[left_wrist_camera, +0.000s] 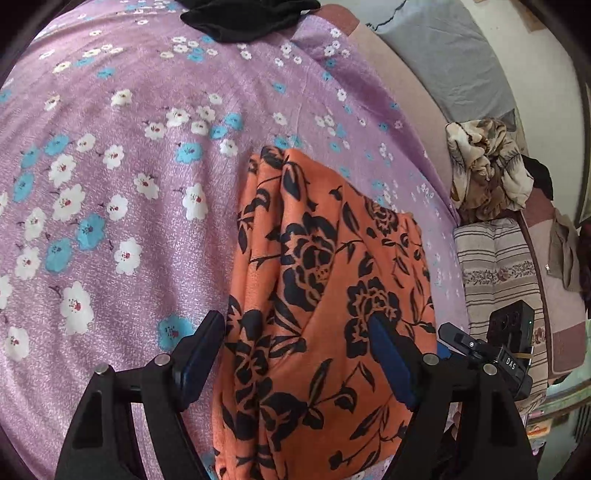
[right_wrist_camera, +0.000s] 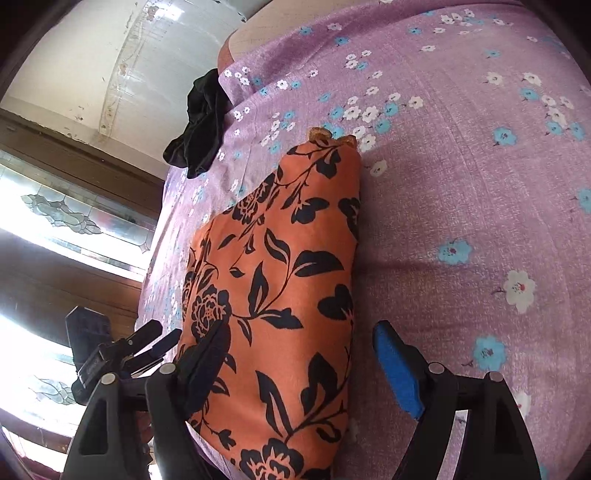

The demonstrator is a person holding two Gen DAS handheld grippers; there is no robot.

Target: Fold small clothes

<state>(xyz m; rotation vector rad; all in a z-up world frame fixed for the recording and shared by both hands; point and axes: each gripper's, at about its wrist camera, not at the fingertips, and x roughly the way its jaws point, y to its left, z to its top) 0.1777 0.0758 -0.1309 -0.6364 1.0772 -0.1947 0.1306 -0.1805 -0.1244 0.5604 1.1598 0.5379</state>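
An orange garment with black flowers (left_wrist_camera: 317, 280) lies folded into a long strip on the purple floral bedsheet (left_wrist_camera: 129, 129). My left gripper (left_wrist_camera: 297, 332) is open, its two blue-padded jaws spread on either side of the garment's near end. In the right wrist view the same garment (right_wrist_camera: 280, 280) runs away from the camera. My right gripper (right_wrist_camera: 303, 347) is open too, its jaws wide apart astride the garment's near end. The right gripper's body shows in the left wrist view (left_wrist_camera: 495, 354), and the left one in the right wrist view (right_wrist_camera: 110, 354).
A black garment (left_wrist_camera: 243, 18) lies at the far edge of the bed, also in the right wrist view (right_wrist_camera: 199, 125). A crumpled beige floral cloth (left_wrist_camera: 487, 170) sits on a striped folded blanket (left_wrist_camera: 498, 266) beside the bed. A grey pillow (left_wrist_camera: 443, 51) lies beyond.
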